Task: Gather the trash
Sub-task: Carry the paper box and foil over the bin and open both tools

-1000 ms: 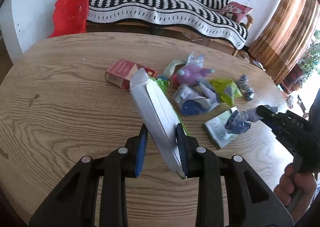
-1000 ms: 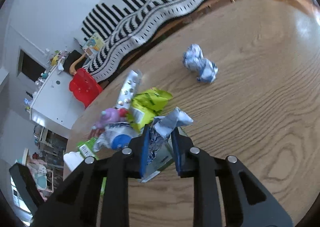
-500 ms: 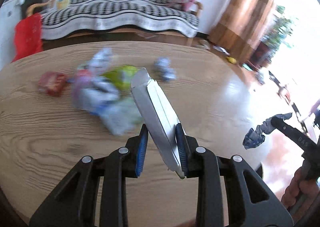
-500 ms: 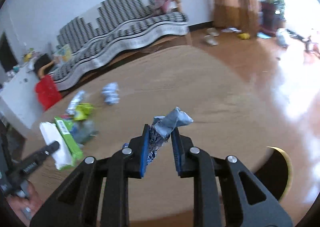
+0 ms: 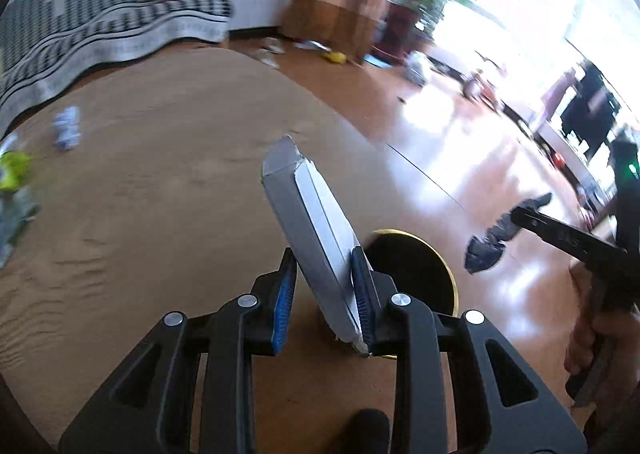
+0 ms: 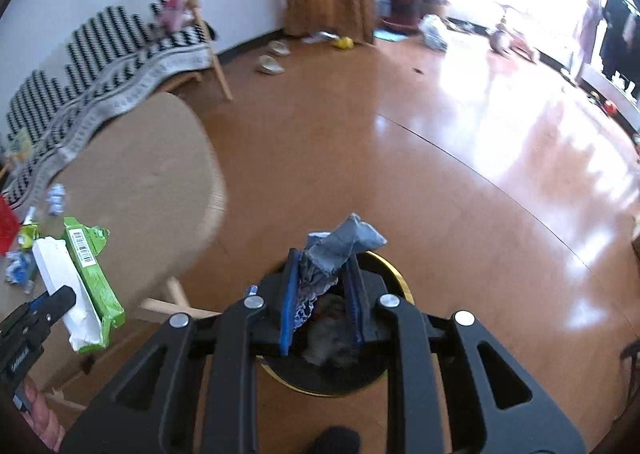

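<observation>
Right wrist: my right gripper [image 6: 322, 290] clamps crumpled wrapper [image 6: 340, 244] above bin [image 6: 394, 274] | left gripper [image 5: 324, 294] clamps flattened carton [image 5: 310, 222] | centre over bin before I release.

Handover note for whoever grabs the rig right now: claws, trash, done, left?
Left claw: shut on flat white-and-green carton, at the table edge beside the bin.
Right claw: shut on crumpled blue-grey wrapper, directly over the black gold-rimmed bin.
Done: both pieces picked up, carried to the bin; some trash already inside.
Left: release both, then fetch the remaining wrappers on the round wooden table.
</observation>
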Demonstrator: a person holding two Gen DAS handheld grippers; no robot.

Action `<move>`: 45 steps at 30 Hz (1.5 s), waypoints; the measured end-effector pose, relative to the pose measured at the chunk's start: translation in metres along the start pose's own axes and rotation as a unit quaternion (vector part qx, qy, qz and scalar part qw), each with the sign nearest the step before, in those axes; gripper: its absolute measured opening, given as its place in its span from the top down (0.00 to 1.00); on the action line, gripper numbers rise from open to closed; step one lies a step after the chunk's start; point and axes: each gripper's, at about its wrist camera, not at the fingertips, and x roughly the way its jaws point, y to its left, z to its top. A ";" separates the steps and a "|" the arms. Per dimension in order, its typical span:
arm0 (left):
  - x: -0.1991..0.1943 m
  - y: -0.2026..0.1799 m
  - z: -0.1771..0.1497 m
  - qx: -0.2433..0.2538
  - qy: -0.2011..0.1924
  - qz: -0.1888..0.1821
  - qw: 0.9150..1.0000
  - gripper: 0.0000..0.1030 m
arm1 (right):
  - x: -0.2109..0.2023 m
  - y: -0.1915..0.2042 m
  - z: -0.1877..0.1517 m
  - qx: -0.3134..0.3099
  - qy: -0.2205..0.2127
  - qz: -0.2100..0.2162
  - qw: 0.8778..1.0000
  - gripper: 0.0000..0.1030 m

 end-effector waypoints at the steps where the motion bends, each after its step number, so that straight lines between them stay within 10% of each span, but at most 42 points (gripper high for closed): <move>1: 0.005 -0.007 -0.001 0.005 0.003 -0.005 1.000 0.73 | 0.003 -0.009 -0.002 0.003 0.005 -0.005 1.000 0.79; 25: 0.058 -0.058 -0.007 0.054 0.035 -0.045 0.997 0.74 | 0.051 -0.019 -0.011 -0.011 0.079 0.008 0.997 0.78; 30: 0.060 -0.061 -0.008 0.052 0.039 -0.045 0.997 0.74 | 0.048 -0.020 -0.010 -0.013 0.068 0.011 0.998 0.39; 45: 0.105 -0.080 -0.016 0.074 0.087 -0.094 0.989 0.73 | 0.031 -0.044 -0.008 0.031 0.047 0.006 0.998 0.38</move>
